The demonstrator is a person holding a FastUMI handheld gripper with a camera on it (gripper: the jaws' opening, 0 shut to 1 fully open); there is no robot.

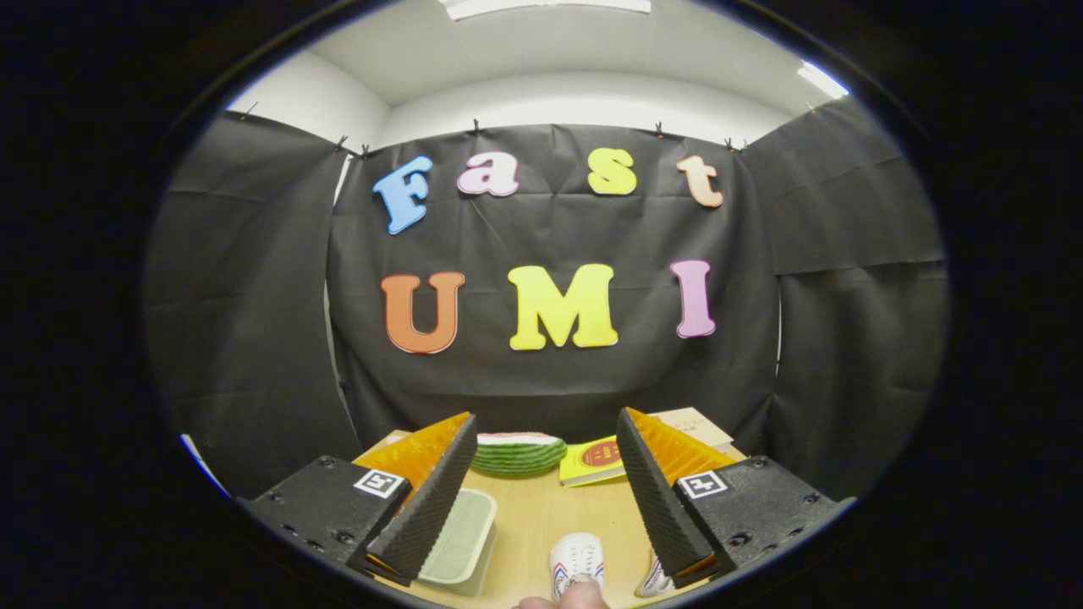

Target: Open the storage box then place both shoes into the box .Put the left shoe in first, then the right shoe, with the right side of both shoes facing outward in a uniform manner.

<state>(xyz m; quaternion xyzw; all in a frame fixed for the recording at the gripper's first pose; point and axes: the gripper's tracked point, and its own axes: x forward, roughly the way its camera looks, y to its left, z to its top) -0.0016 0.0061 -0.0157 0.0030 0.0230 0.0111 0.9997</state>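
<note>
Two white shoes with red and blue side stripes sit on the wooden bench (533, 516) near the lower end of the gap between the fingers. One shoe (577, 560) lies toe-up at about 6 o'clock; the second shoe (655, 578) is just beside it toward 5 o'clock, mostly hidden behind the right finger. A fingertip (565, 599) shows just below the first shoe.

One pale storage box (461, 538), lid on, lies at 7 o'clock, partly behind the left finger.

The hand-held gripper (546, 457) is spread wide, holding nothing.

Bare bench runs between the fingers up to one watermelon slice (518, 453) and one yellow booklet (594, 461) at 12 o'clock; one tan box (695, 425) sits beyond.
</note>
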